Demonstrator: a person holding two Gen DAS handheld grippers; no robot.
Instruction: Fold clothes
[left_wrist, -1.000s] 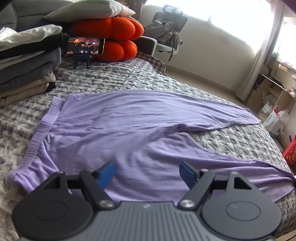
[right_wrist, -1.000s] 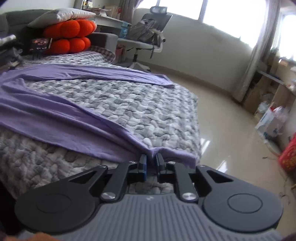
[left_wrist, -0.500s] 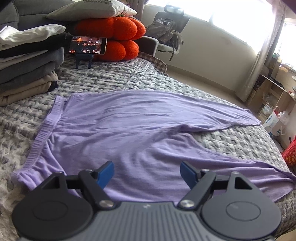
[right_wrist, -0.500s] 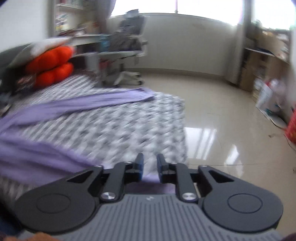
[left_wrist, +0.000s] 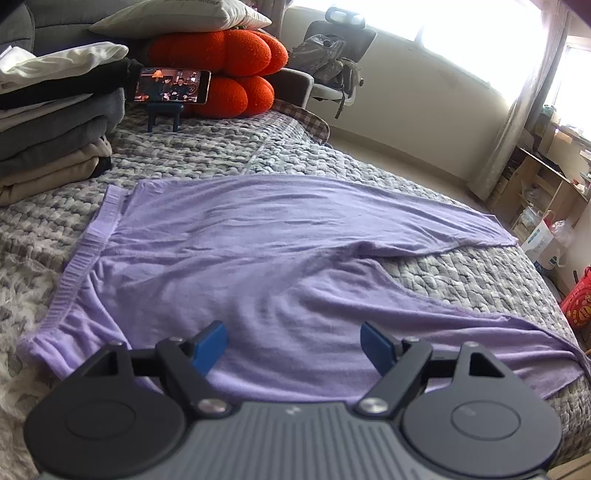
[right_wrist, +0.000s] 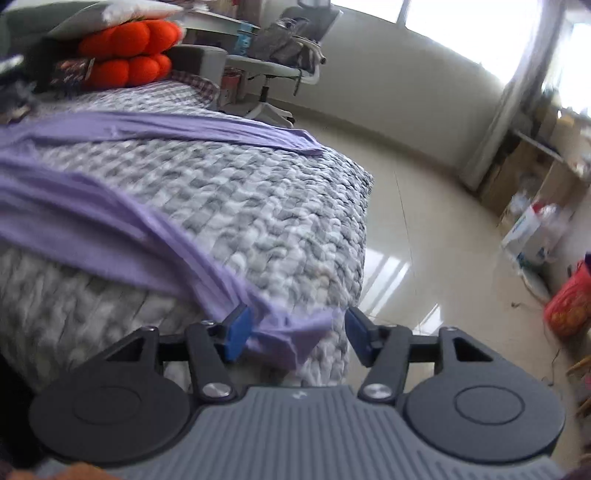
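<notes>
A pair of light purple trousers (left_wrist: 258, 258) lies spread on the grey knitted bed cover (left_wrist: 207, 151), waistband at the left, two legs running right. My left gripper (left_wrist: 294, 345) is open and empty, hovering over the near side of the trousers. My right gripper (right_wrist: 295, 334) is open at the bed's near corner. The crumpled cuff of the near trouser leg (right_wrist: 291, 332) lies between its jaws, loose. The far leg (right_wrist: 184, 127) lies flat across the bed.
A stack of folded clothes (left_wrist: 48, 118) stands at the far left. A phone on a stand (left_wrist: 171, 86) and orange cushions (left_wrist: 229, 70) sit at the head of the bed. An office chair (left_wrist: 332, 62) stands beyond. The bed edge (right_wrist: 364, 229) drops to a shiny floor.
My right gripper was shut on the near leg's cuff and has opened, with the cuff now loose between the jaws. My left gripper has stayed open and drifted slightly.
</notes>
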